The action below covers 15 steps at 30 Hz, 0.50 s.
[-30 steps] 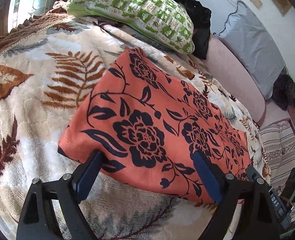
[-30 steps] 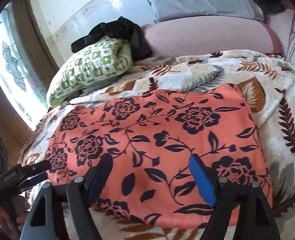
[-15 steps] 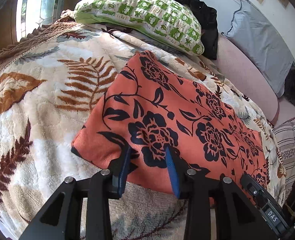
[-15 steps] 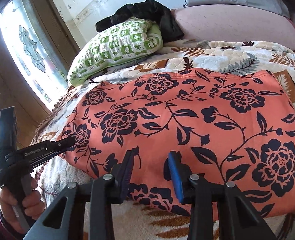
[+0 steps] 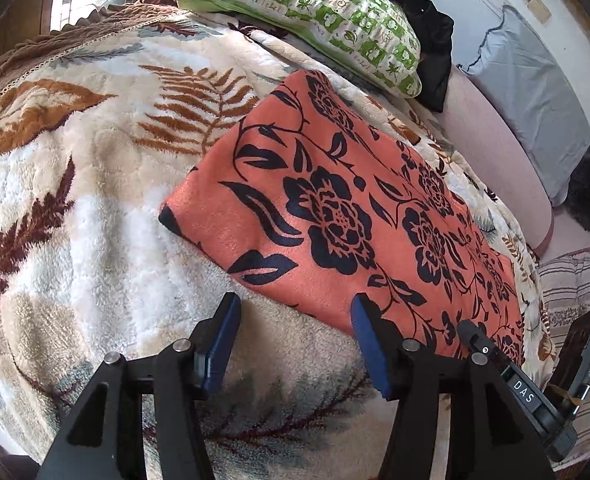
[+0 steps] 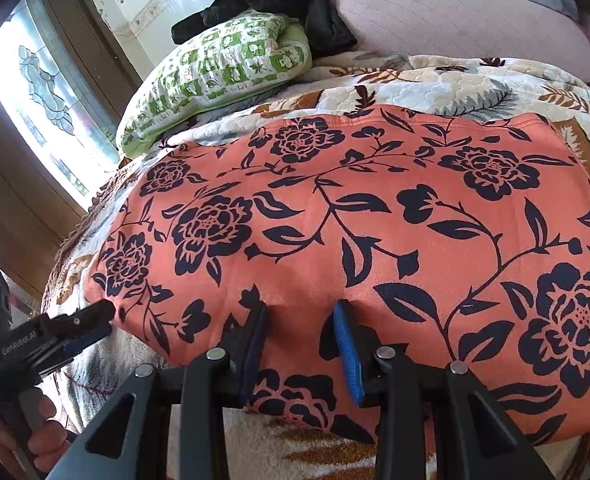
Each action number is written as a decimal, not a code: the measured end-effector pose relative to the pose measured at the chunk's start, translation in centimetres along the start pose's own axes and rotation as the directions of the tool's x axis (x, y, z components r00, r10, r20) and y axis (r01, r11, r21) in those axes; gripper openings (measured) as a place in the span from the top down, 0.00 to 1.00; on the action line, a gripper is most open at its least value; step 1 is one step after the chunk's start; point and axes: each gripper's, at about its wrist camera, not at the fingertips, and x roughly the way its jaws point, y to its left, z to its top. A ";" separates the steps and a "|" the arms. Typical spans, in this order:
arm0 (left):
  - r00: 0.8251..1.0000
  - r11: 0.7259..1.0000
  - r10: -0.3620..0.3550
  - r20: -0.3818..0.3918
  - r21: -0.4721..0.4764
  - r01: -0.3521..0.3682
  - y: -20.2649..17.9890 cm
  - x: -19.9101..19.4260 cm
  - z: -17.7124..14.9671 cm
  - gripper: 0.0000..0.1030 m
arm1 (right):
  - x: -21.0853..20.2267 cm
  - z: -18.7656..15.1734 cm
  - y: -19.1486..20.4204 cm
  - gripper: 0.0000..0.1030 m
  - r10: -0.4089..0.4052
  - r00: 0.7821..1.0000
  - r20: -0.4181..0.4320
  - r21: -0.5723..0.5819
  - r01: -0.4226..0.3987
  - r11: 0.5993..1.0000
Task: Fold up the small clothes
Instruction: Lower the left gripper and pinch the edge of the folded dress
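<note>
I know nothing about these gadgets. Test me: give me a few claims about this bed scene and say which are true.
1. An orange garment with dark flowers lies spread on a leaf-patterned blanket. True: the orange garment lies flat on the blanket.
2. The green-and-white pillow sits on top of the orange garment. False: the pillow lies beyond it, on the blanket.
3. A black cloth is bunched behind the pillow. True: the black cloth lies there, by the wall.
4. The left gripper is clamped on the pillow. False: the left gripper is at the garment's near edge; its jaws have just been opening and stand apart, gripping nothing.
</note>
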 end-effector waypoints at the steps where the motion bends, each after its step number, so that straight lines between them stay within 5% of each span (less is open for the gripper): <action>1: 1.000 1.000 0.001 0.006 0.007 -0.001 0.0 0.1 0.3 0.43 | 0.0 0.0 0.0 0.64 0.002 1.000 -0.001 0.004 -0.002 1.000; 8: 0.994 0.976 -0.088 0.061 -0.193 0.098 1.1 1.9 2.6 0.21 | -0.1 0.1 -0.3 0.64 0.020 1.000 -0.002 0.015 -0.019 1.000; 11: 0.995 0.986 -0.063 0.078 -0.147 0.074 0.1 2.2 3.0 0.22 | -0.2 0.0 -0.3 0.64 0.022 1.000 0.001 0.016 -0.022 1.000; 14: 0.990 0.992 -0.088 0.115 -0.085 0.098 -0.4 2.1 3.0 0.74 | -0.5 -0.2 -0.2 0.64 0.025 0.999 0.021 0.018 -0.026 0.999; 15: 0.987 0.991 -0.103 0.123 -0.068 0.112 -0.4 2.1 3.1 0.75 | -0.8 -0.2 -0.2 0.64 0.033 0.999 0.034 0.019 -0.034 0.999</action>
